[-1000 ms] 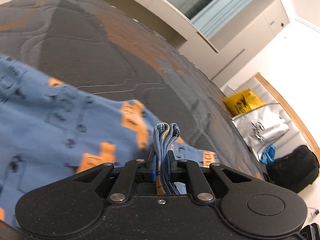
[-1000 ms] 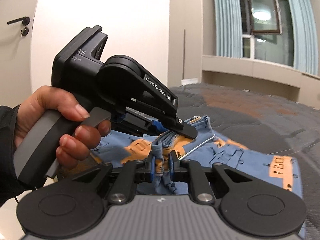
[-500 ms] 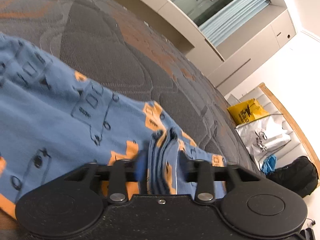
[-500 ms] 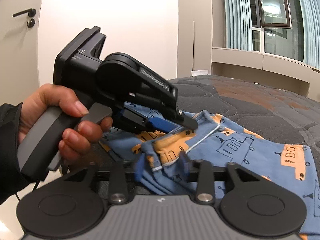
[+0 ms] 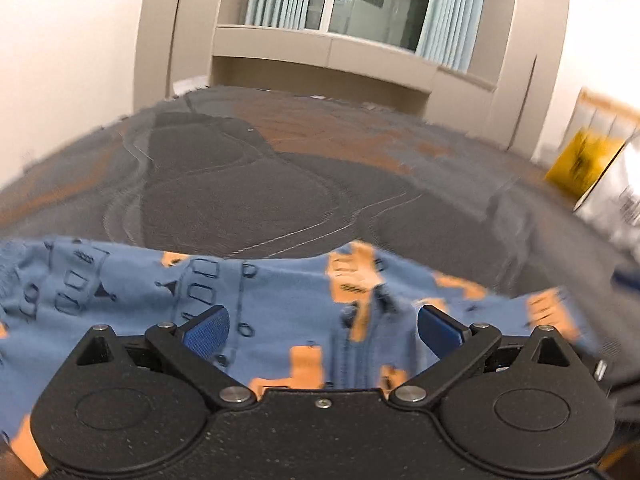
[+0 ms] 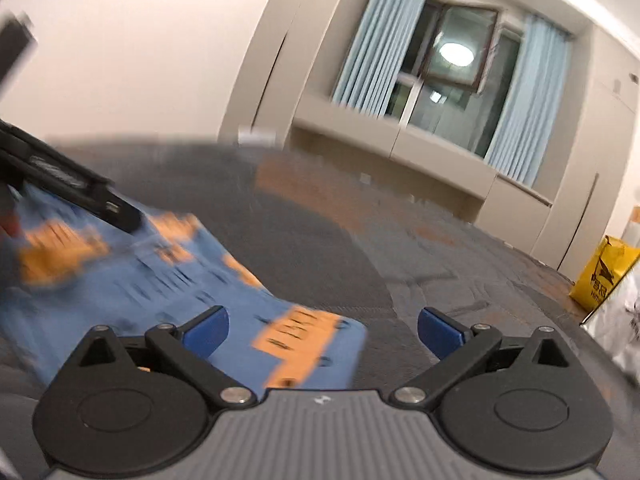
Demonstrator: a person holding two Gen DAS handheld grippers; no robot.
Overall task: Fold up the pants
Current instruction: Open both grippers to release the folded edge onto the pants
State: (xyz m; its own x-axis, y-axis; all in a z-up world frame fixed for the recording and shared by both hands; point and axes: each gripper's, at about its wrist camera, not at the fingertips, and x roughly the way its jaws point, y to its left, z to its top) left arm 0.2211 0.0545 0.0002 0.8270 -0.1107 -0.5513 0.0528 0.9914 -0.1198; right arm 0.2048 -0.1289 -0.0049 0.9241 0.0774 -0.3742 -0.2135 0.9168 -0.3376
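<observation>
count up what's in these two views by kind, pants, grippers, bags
pants: 1, blue with orange print, lying on the dark quilted bed
grippers: 2, left gripper and right gripper, jaws of both opening, pads not pressing the cloth
bags: 2, yellow bag and a whitish bag beside it
total: 5

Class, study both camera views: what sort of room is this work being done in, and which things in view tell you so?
Most likely a bedroom at home. The blue patterned pants lie on a wide quilted grey and orange mattress, a window with pale blue curtains sits above a built-in ledge, and shopping bags such as a yellow bag stand by the wall.
</observation>
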